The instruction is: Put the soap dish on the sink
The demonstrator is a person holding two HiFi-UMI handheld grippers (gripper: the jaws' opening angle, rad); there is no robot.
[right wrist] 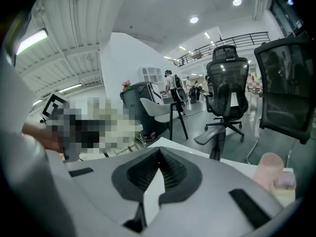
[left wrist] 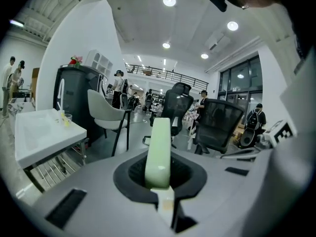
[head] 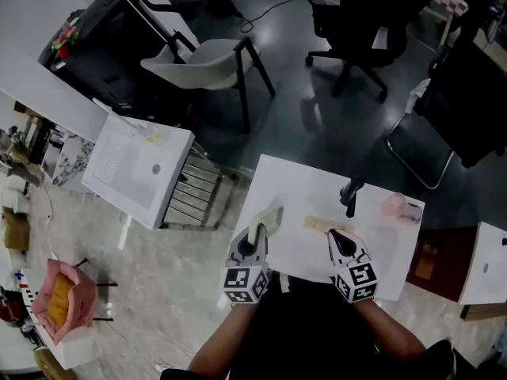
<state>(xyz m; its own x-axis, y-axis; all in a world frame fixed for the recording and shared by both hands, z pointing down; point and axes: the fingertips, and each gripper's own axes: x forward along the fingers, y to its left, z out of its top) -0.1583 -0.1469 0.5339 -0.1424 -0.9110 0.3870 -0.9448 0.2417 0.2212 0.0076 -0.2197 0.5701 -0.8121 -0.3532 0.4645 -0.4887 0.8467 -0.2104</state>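
My left gripper point(head: 253, 242) is pinched tight on the soap dish point(left wrist: 159, 149), a pale green tray that I have by one edge. In the left gripper view it stands up thin between my jaws. The head view shows its slotted face reaching out ahead of me over the near left corner of the table point(head: 305, 182), though I can't tell whether it has lifted clear of the tabletop. My right gripper point(right wrist: 157, 154) has its jaws pressed together with nothing between them, and it hangs over the table's near edge beside a wooden piece point(head: 319, 224). The way I judge it, the pick-up is done and the carry is what's left. The sink point(head: 119, 182) stands well apart to my left across a strip of floor, and its top looks nearly bare. I'll need to swing the dish over there, bring it level, set it on the flat rim and let go. There's no brand or writing I can read anywhere here. The cubes on both grippers carry only black-and-white square markers.
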